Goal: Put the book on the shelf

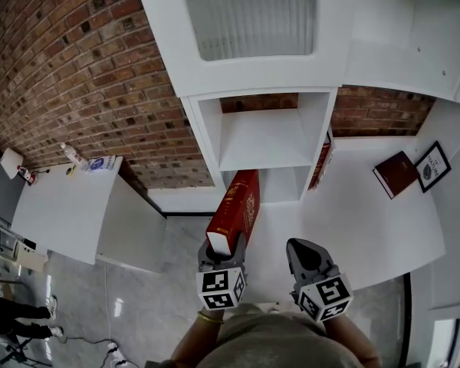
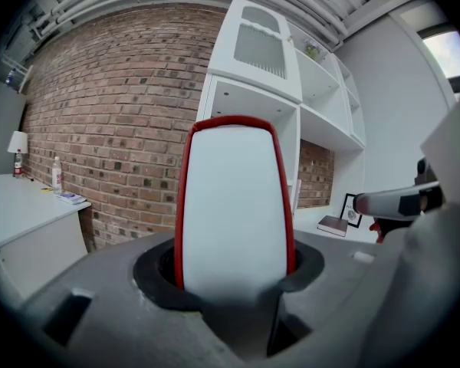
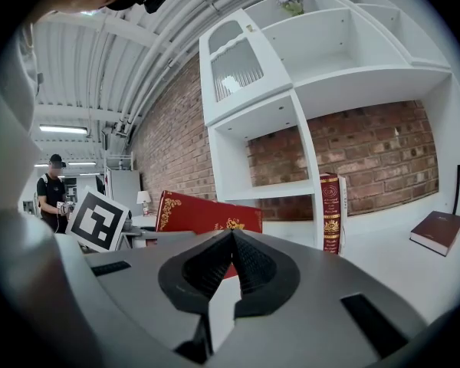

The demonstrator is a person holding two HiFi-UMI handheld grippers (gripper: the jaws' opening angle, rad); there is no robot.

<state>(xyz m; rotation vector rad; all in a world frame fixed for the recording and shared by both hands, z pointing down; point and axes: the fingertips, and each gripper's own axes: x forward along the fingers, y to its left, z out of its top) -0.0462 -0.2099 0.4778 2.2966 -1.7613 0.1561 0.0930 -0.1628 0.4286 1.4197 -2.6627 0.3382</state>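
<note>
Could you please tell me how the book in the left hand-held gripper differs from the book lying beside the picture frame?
The held book has a bright red, gold-patterned cover; the book by the frame is dark brown. The held book is clamped in the left hand-held gripper, in the air; the other lies flat on the white counter, untouched. Both are closed.

I'm looking at what seems a home-study corner set up inside an industrial hall: a brick wall [image 1: 77, 75], a white shelf unit [image 1: 264, 140] over a long white counter [image 1: 368, 228] with a framed picture [image 1: 433, 165] at its right end, and a white desk [image 1: 57, 209] on the left bearing a lamp [image 2: 18, 142] and a bottle [image 2: 57, 175]. Overhead I see a bare ribbed ceiling [image 3: 77, 67] with pipes [image 3: 157, 60] and strip lights [image 3: 61, 129], and cables [image 1: 84, 342] trail across the grey floor [image 1: 146, 297] near a standing person [image 3: 52, 194].
</note>
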